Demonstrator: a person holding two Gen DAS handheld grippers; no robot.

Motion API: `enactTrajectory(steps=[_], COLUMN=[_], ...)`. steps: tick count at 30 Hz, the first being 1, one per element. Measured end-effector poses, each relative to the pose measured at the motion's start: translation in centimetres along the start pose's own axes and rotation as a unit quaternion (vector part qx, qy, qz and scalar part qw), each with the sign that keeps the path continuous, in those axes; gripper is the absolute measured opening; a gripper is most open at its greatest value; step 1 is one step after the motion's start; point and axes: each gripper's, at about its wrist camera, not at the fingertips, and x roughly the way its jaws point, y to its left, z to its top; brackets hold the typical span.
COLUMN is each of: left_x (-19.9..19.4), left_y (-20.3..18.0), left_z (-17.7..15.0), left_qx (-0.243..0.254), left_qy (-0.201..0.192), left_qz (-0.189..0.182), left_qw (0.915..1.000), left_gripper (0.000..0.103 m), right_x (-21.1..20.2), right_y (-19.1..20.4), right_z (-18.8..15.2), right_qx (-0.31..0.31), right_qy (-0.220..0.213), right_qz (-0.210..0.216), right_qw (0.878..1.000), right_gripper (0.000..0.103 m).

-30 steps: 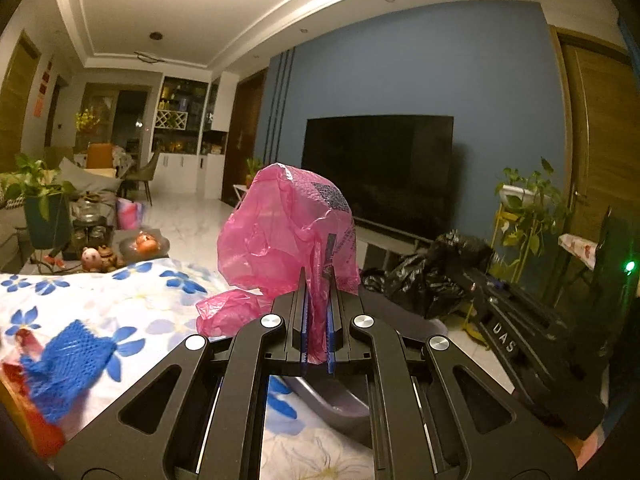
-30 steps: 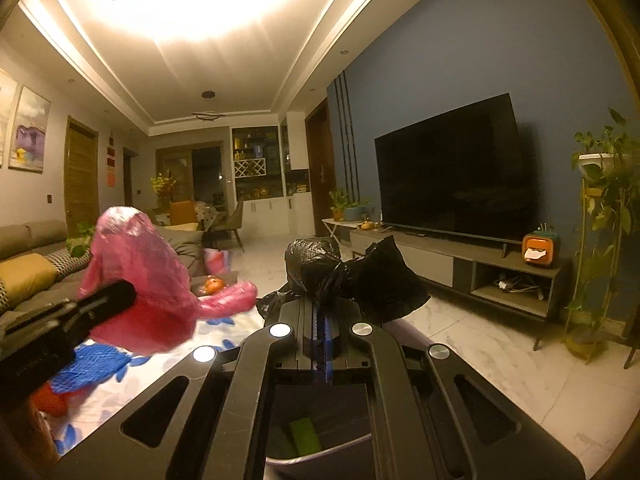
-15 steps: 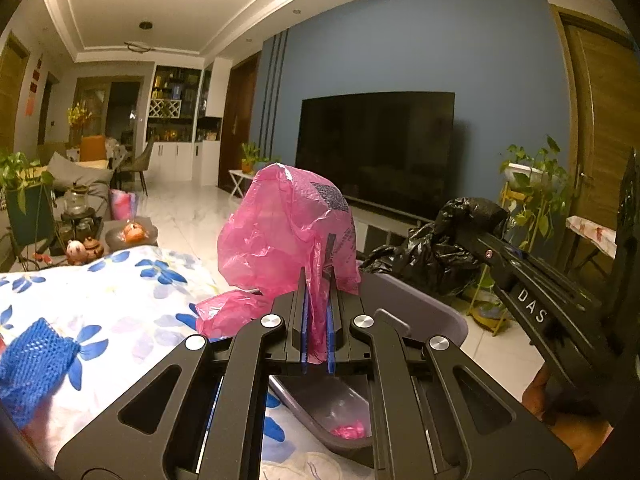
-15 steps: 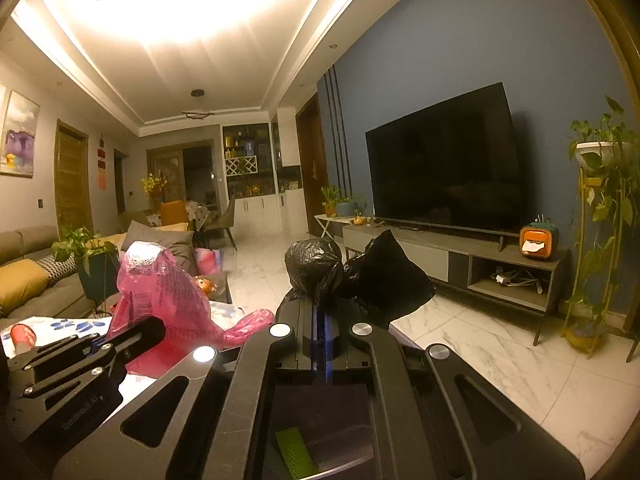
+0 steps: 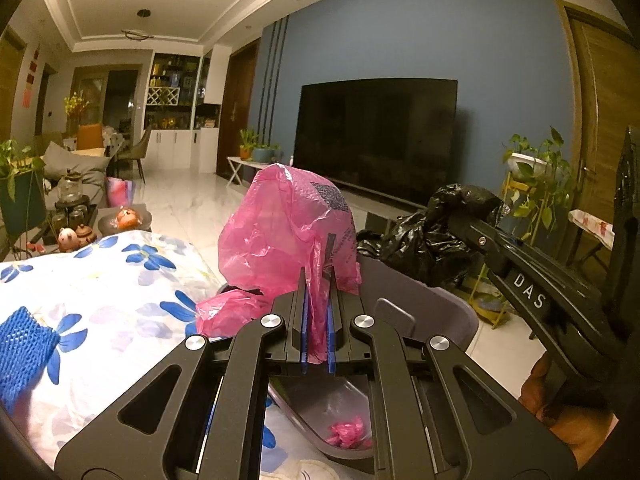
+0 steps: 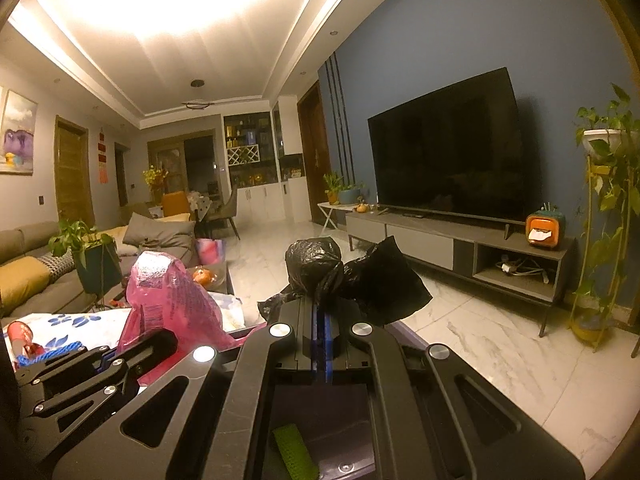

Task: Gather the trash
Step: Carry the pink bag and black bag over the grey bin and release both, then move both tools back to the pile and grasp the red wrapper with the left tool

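Left gripper (image 5: 316, 332): fingers pressed together on a fold of the pink plastic bag (image 5: 288, 236), which billows above the tips. Right gripper (image 6: 320, 344): fingers pinching the crumpled black plastic bag (image 6: 344, 276).

Change noted: over the last second both grippers have come off the floral-clothed worktop (image 5: 100, 288) and now sit above the grey waste bin (image 5: 420, 308); the bin's interior, little of which showed earlier, is open beneath both sets of fingers. A pink wad (image 5: 348, 432) lies on the bin floor under the left gripper; a green scrap (image 6: 294, 456) shows under the right. Judgement: both bags are carried to the drop point, and release is the step in hand.

Edges and room: the left bag hangs near the bin's worktop-side rim, with one lobe trailing toward the cloth, so it could catch or land outside. The two grippers are close together over the opening. A blue mesh sleeve (image 5: 24, 352) remains on the worktop, uncollected. Open floor lies beyond the bin.
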Motion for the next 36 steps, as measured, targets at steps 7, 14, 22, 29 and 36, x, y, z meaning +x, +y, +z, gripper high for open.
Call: enactTrajectory(steps=[7,14,22,29,36], left_x=[1.2,1.8,-0.2,-3.7,-9.0], left_y=[0.0,0.1,2.0,2.9,4.0], left_z=[-0.5,-1.3,-1.1,-1.2,-2.1], left_qx=[-0.005,-0.004,-0.050,-0.059,-0.045], left_qy=[0.022,0.030,0.008,0.006,-0.004], left_qz=[-0.032,-0.034,0.002,0.047,0.101], left_qw=[0.9992,0.9990,0.9987,0.9971,0.9939], left_gripper=[0.006,0.044,0.080,0.088,0.090], right_x=[0.9,-0.5,-2.0,-4.2,-6.8], right_y=[-0.1,-0.6,-1.1,-0.4,1.6], right_z=[-0.1,0.4,0.6,0.2,-1.3], right_qx=[0.001,0.016,0.027,0.022,0.004], right_qy=[0.012,-0.009,-0.016,-0.006,0.009], right_qz=[0.002,-0.007,-0.014,-0.015,0.008], right_qw=[1.000,1.000,0.999,1.000,1.000], right_gripper=[0.020,0.054,0.078,0.088,0.088])
